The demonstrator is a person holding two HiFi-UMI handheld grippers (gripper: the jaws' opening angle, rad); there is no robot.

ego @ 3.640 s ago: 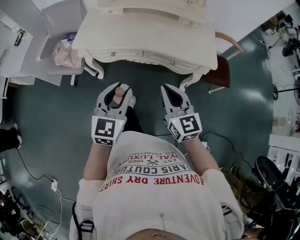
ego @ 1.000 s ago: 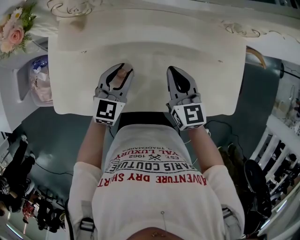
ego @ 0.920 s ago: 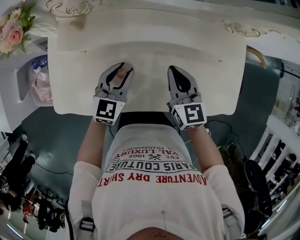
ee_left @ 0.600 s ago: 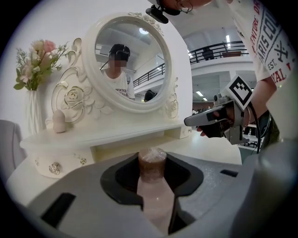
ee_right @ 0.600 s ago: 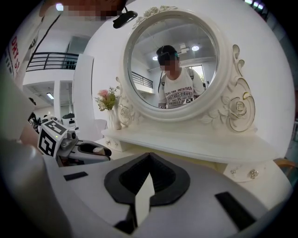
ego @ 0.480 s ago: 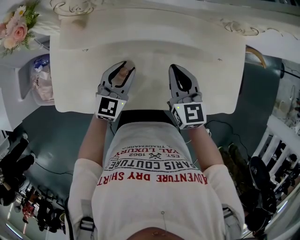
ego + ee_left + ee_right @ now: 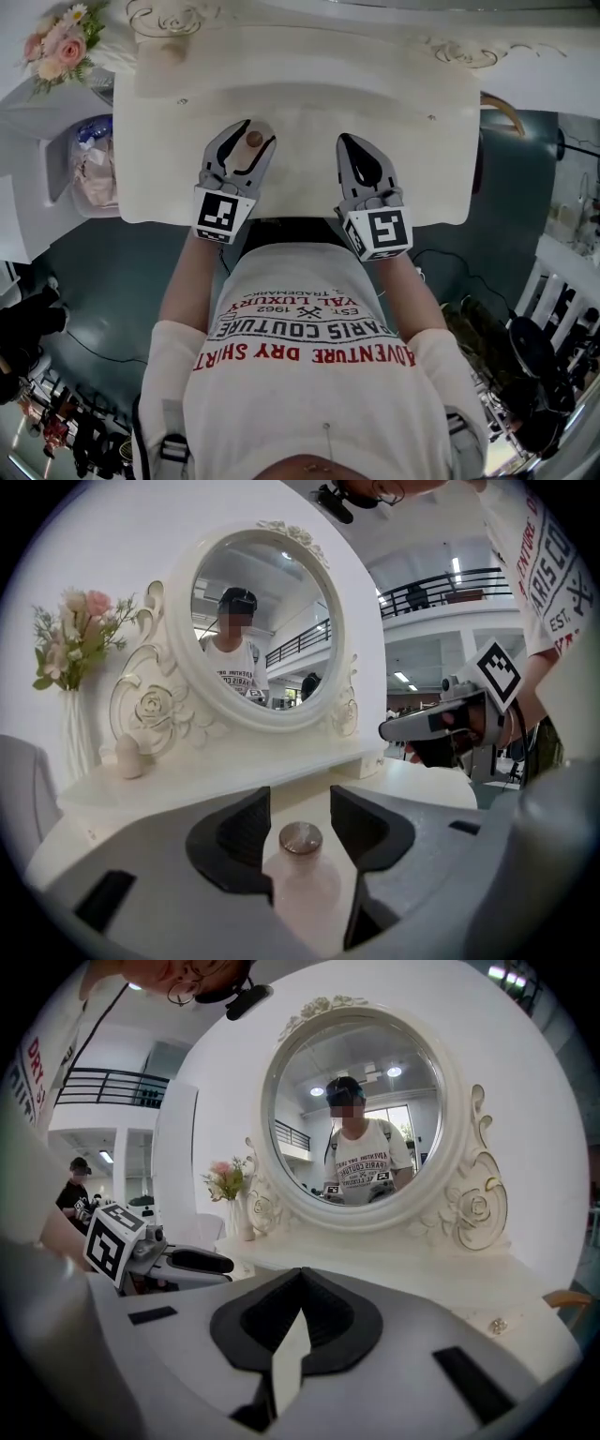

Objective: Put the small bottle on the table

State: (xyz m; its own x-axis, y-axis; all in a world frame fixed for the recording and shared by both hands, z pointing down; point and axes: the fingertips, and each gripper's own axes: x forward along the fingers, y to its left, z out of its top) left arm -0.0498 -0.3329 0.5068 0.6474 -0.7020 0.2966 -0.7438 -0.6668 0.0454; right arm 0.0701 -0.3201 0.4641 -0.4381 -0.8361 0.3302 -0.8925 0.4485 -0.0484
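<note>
A small pale pink bottle (image 7: 252, 142) with a round brown cap stands on the white dressing table (image 7: 309, 84), near its front left. My left gripper (image 7: 258, 131) is around it, and its jaws are opening. In the left gripper view the bottle (image 7: 302, 878) stands between the dark pads (image 7: 242, 829) with a gap on each side. My right gripper (image 7: 346, 141) hovers over the table to the right of the bottle, shut with nothing in it. The right gripper view shows that gripper (image 7: 300, 1275) with its jaws together.
An oval mirror (image 7: 258, 607) in a carved frame rises at the back of the table. A small egg-shaped ornament (image 7: 128, 757) sits on the rear ledge. A vase of pink flowers (image 7: 61, 42) stands at the left. A chair with pink cloth (image 7: 94, 173) is beside the table.
My left gripper's jaws have spread away from the bottle, which now stands free between them. The right gripper has stayed shut in the same place.
</note>
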